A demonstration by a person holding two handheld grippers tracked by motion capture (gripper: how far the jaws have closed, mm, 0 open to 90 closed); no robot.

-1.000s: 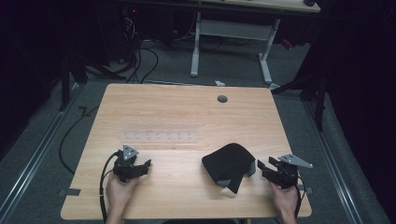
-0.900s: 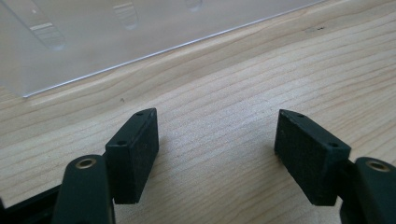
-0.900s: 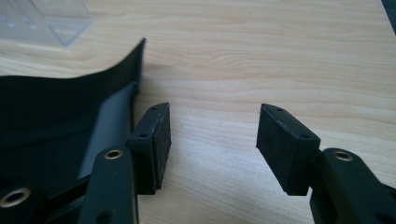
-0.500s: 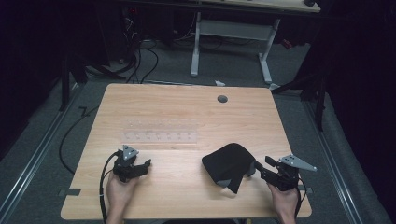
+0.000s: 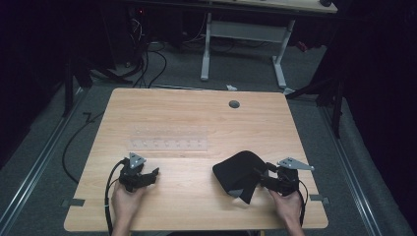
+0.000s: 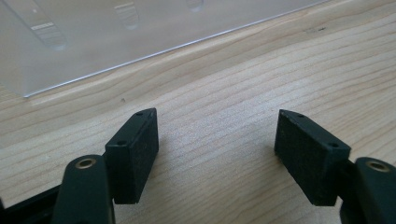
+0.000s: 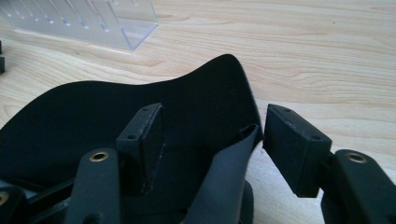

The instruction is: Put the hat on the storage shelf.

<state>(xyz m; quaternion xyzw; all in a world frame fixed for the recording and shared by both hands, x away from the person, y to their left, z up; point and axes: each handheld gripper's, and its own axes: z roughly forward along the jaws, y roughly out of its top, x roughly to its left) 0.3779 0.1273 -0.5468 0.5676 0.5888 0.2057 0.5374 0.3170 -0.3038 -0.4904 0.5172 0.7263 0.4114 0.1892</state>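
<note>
Right claw [image 5: 262, 178]: released, jaws just opened, a fold of the black cloth [image 5: 237, 173] loose between them.
Left claw [image 5: 153, 173]: released, over bare counter [image 5: 196, 113].

From my remote station I see a lit wooden bench [image 5: 196, 123] on grey carpet [image 5: 64, 147], a white-legged desk [image 5: 246, 54] behind, cables [image 5: 147, 59] trailing through the dark surroundings.

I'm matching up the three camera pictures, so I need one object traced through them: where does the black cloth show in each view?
High view: the black cloth lies right of centre near the table's front edge, beside the right gripper.
Left gripper view: I can't find it there; wood grain lies ahead.
Right gripper view: it fills the lower left, a fold between the open jaws.
Shared landmark: the clear plastic rack.
</note>
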